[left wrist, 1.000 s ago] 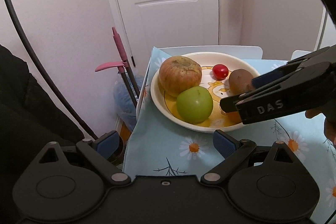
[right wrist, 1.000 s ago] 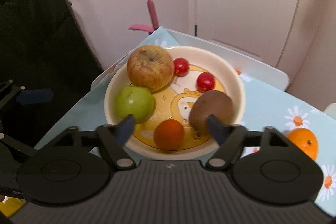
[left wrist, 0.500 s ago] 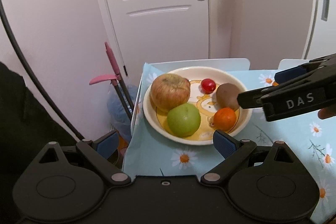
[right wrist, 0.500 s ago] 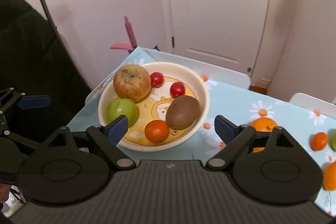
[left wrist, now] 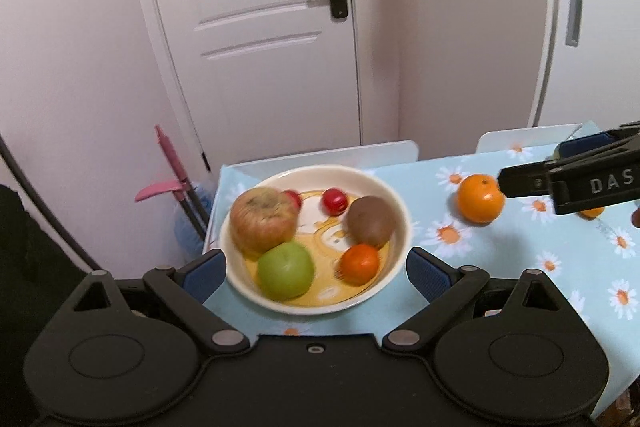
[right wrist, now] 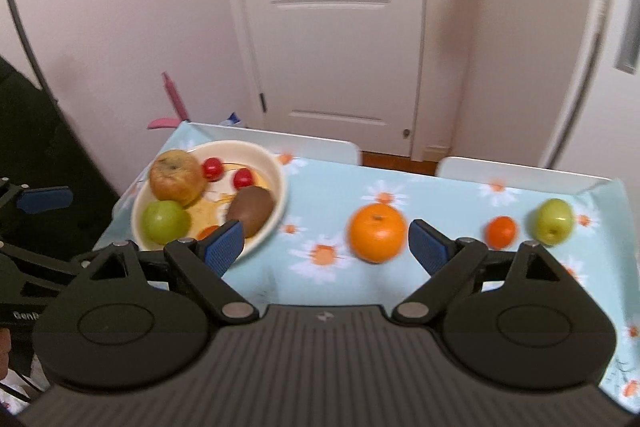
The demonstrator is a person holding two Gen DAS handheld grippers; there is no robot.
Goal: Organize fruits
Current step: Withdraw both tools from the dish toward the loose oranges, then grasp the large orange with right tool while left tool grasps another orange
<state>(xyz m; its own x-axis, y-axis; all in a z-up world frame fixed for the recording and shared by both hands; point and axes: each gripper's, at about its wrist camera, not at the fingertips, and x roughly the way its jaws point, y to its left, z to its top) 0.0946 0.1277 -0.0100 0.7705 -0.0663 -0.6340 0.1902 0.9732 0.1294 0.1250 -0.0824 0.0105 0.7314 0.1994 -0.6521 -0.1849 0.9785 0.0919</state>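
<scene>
Left wrist view: hovering with left gripper (left wrist: pixel 316 273) fingers spread and empty over the bowl (left wrist: pixel 400 203), lower centre, already holding six fruits. Right wrist view: approaching with right gripper (right wrist: pixel 326 247) fingers wide, empty; orange (right wrist: pixel 377 233), tangerine (right wrist: pixel 501 231), green apple (right wrist: pixel 554 221) waiting on counter (right wrist: pixel 332 195), right of centre.

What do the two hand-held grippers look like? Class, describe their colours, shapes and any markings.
The left gripper and the right gripper are matt black, each with two round housings, angular linkage arms with silver pivot pins, and blue ribbed pads on the fingers. The right gripper's body is ribbed dark grey, and white letters "DAS" show on its side in the left wrist view. A black cable curves up beside the left gripper.
</scene>
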